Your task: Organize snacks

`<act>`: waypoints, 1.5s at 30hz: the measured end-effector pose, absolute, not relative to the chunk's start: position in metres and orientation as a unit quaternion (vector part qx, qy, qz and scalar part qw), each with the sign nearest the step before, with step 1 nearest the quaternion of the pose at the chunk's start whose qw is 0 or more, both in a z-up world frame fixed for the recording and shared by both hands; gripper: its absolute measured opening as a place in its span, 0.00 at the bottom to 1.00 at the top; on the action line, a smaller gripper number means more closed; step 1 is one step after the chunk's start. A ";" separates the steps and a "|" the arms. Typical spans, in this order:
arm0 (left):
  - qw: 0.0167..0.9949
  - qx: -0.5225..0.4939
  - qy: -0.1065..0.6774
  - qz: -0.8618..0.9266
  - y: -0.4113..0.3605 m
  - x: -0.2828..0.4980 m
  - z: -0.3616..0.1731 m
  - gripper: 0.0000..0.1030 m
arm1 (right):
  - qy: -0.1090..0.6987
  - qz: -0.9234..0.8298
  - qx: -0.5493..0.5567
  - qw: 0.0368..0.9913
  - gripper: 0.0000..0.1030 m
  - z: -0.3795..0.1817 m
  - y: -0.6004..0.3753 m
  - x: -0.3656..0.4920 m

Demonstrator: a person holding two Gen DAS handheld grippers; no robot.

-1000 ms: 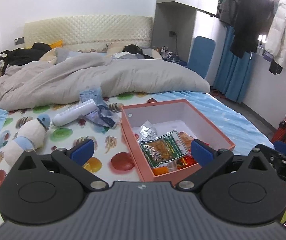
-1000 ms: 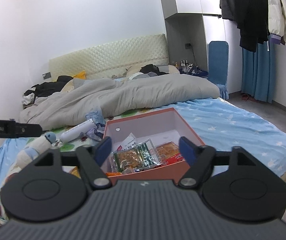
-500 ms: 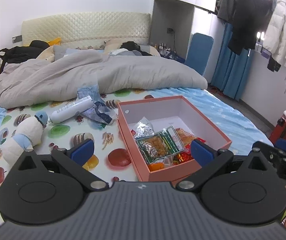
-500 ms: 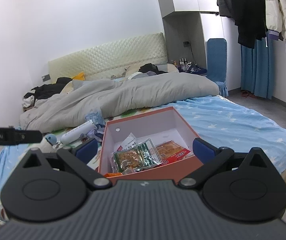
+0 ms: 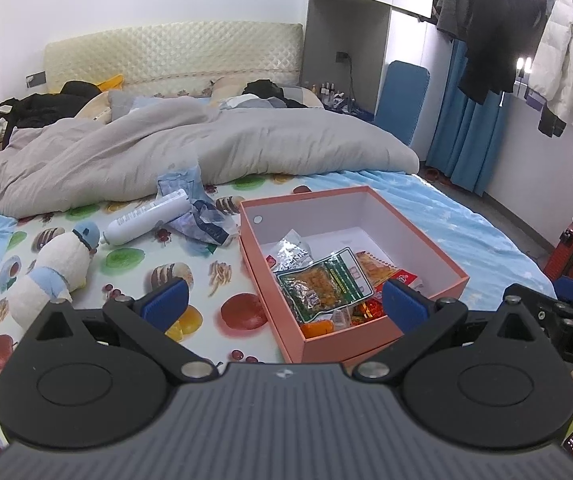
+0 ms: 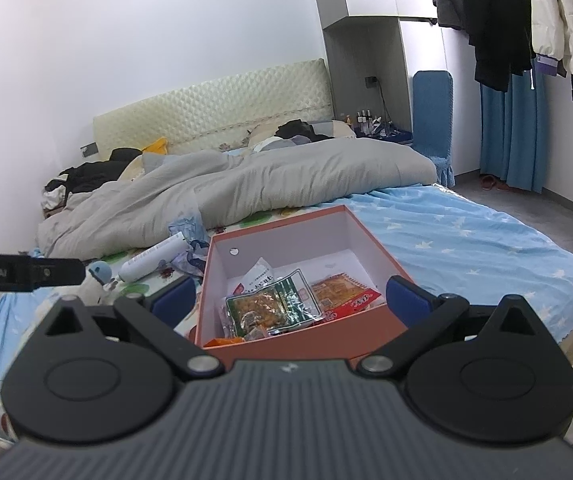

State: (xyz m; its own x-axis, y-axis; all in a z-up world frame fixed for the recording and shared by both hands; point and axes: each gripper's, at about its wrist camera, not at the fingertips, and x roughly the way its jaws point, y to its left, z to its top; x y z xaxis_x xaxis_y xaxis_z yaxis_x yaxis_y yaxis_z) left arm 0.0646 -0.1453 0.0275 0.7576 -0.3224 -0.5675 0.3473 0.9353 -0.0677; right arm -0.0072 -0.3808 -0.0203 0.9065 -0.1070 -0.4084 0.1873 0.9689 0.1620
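An open salmon-pink box [image 5: 386, 324] rests on the bed [image 5: 466, 232], at the seam between the fruit-print sheet [image 5: 134, 260] and the blue star sheet. Snack packets [image 5: 322, 284] lie heaped in its near corner, a green-edged packet [image 6: 272, 308] uppermost. Left tongs [image 5: 284, 300] and right tongs [image 6: 292, 300] both stand spread wide, gripping nothing, each poised near the box's front edge. A white bottle [image 5: 146, 218] and plush toy [image 5: 54, 268] lie to the box's left.
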 end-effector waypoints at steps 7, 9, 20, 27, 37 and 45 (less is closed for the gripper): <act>0.937 0.018 0.301 -0.178 -0.147 0.065 0.025 1.00 | 0.206 -0.079 0.101 0.970 1.00 -0.022 -0.380 -0.005; 0.937 0.020 0.302 -0.175 -0.147 0.066 0.026 1.00 | 0.203 -0.080 0.101 0.971 1.00 -0.022 -0.380 -0.004; 0.936 0.014 0.304 -0.175 -0.149 0.067 0.026 1.00 | 0.205 -0.080 0.109 0.969 1.00 -0.026 -0.387 -0.005; 0.936 0.011 0.304 -0.179 -0.148 0.066 0.025 1.00 | 0.205 -0.078 0.106 0.970 1.00 -0.025 -0.387 -0.005; 0.936 0.011 0.304 -0.178 -0.145 0.066 0.024 1.00 | 0.204 -0.076 0.106 0.970 1.00 -0.025 -0.386 -0.005; 0.937 0.012 0.303 -0.176 -0.147 0.067 0.023 1.00 | 0.203 -0.077 0.105 0.970 1.00 -0.024 -0.387 -0.006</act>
